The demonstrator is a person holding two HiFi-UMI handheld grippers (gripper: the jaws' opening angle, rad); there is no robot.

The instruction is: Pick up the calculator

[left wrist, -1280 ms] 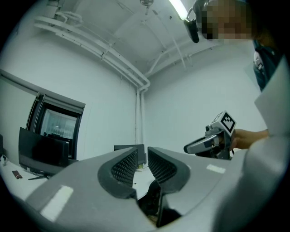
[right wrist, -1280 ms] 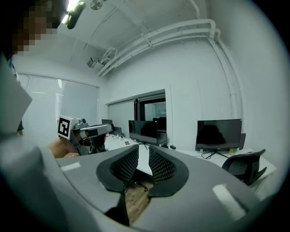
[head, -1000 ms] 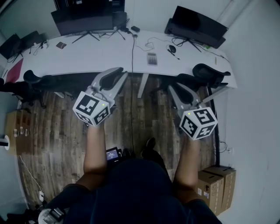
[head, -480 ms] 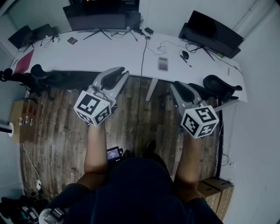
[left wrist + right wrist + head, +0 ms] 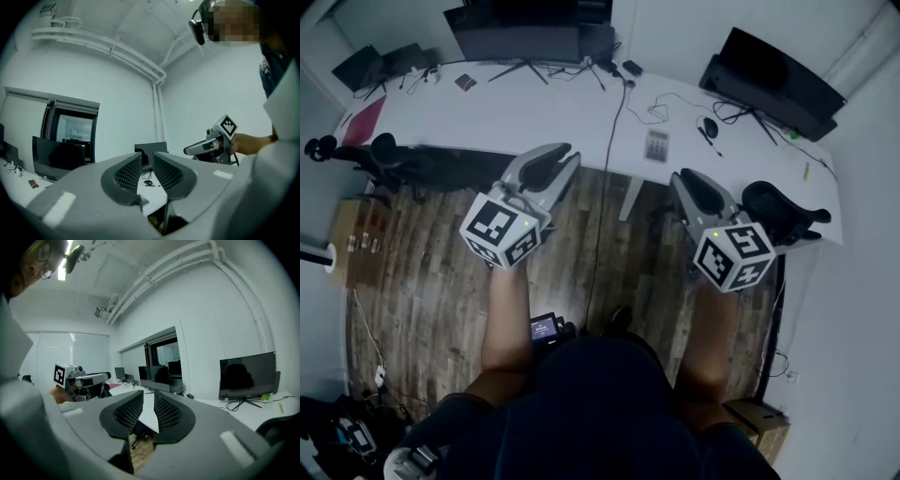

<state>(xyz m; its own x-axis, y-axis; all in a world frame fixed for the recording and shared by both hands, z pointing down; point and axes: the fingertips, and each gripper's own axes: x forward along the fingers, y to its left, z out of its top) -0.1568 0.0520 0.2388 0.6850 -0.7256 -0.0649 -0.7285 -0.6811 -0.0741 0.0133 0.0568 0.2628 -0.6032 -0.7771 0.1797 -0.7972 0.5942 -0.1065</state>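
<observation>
Calculator (image 5: 656,145) on desk (image 5: 534,112) shows clearly only in head view.

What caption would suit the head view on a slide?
Person's left gripper and right gripper, both shut and empty, held short of a white desk where the calculator lies.

I can read no word, number or brand anywhere here. The cube (image 5: 499,230) on my left gripper (image 5: 555,155), left of centre in the head view, carries only black-and-white square patterns, no letters. The cube (image 5: 731,255) on my right gripper (image 5: 684,178) is the same. The calculator (image 5: 656,145) on the white desk (image 5: 534,117), upper middle of the frame, is too small for its keys or display to be read. The small lit screen (image 5: 542,328) at lower centre is also illegible.
</observation>
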